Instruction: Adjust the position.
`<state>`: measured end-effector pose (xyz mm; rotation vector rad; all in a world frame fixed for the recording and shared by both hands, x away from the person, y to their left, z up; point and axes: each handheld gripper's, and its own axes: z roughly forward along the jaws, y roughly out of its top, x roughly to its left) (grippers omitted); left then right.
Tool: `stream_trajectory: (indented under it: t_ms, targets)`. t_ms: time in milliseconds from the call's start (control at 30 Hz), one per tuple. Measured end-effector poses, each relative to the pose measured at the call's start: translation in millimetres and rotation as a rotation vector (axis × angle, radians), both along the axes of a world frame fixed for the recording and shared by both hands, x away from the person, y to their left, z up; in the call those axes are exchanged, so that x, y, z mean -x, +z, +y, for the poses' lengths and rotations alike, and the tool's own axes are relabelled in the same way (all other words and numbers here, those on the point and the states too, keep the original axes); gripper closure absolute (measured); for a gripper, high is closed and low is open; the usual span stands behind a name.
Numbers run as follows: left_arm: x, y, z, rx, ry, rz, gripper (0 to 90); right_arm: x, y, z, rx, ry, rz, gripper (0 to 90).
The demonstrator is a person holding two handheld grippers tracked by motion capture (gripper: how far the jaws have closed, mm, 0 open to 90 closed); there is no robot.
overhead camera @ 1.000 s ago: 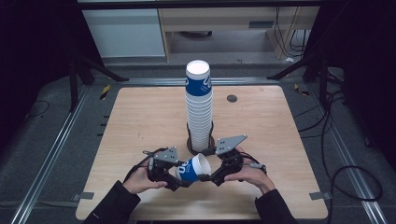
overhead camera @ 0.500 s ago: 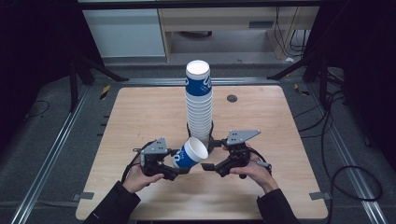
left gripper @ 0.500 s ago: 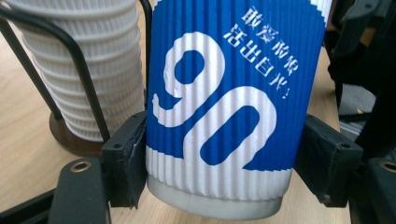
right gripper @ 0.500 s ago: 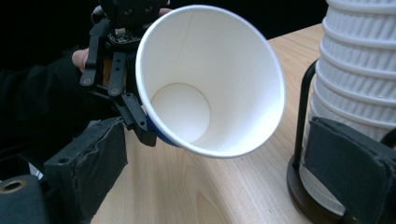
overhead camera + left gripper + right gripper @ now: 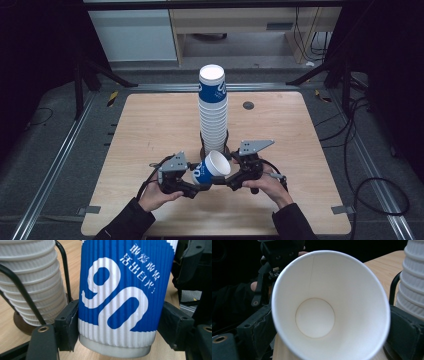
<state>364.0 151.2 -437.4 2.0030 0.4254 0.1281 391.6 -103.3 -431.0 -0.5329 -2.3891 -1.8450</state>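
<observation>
Cup [image 5: 210, 170] sits between the two grippers, just in front of the stack of cups [image 5: 213, 107] in its wire holder [image 5: 202, 147], near the front edge of the table [image 5: 150, 120]. It's tilted, mouth up and toward the right hand.

Left gripper [image 5: 197, 189]: jaws partway closed, pads clamped on the ribbed wall near the cup's base; the left gripper view shows both pads touching the blue-and-white sleeve [image 5: 120, 297].

Right gripper [image 5: 222, 182]: jaws have just been closing a bit. The cup rim [image 5: 329, 302] lies between its pads in the right gripper view, but I can't tell whether they press on it.

Risks, my read:
- Right jaws closing on the open rim would crush or ovalise it, since thin paper has no stiffness there.
- If both grip and the hands pull at different angles, the cup twists or tears out of the left pads, which hold only the narrow base end.
- The stack is close behind; a swing of either gripper could knock it or catch the holder.

Versus a second ago: the cup lay nearly level with both grippers tight against it. Now the hands are spread apart, the cup has tipped mouth-up, and the right gripper sits off its rim side.
</observation>
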Motion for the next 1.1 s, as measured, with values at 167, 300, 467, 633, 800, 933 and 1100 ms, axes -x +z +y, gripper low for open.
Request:
stream_trajectory:
  t_ms: [167,300,467,633,800,933,1100]
  targets:
    - [1.9,0.0,-2.5,0.001,-0.004,-0.009,26.1,0.3,-2.5,3.9,0.006,0.014,0.012,7.9]
    - [3.5,0.1,-4.7,-0.001,-0.007,-0.016,26.1,0.5,-3.5,5.9,0.002,0.022,0.019,9.6]
    - [4.5,-0.9,-6.8,-0.010,-0.011,-0.022,26.0,0.8,-5.1,7.8,0.011,0.030,0.027,16.0]
    - [3.8,-1.7,-6.5,-0.014,-0.012,-0.019,25.6,0.6,-5.5,7.3,0.016,0.032,0.025,18.5]
    - [3.7,-1.2,-5.6,-0.003,-0.012,-0.019,24.9,1.7,-3.5,6.8,0.016,0.028,0.007,19.9]
    - [3.0,-1.8,-3.7,-0.016,-0.010,-0.008,25.0,3.1,0.6,4.4,0.015,0.020,-0.019,20.1]
    - [-0.4,-4.5,2.1,-0.035,0.014,0.009,25.1,2.4,8.2,-8.4,0.003,-0.026,-0.049,20.0]
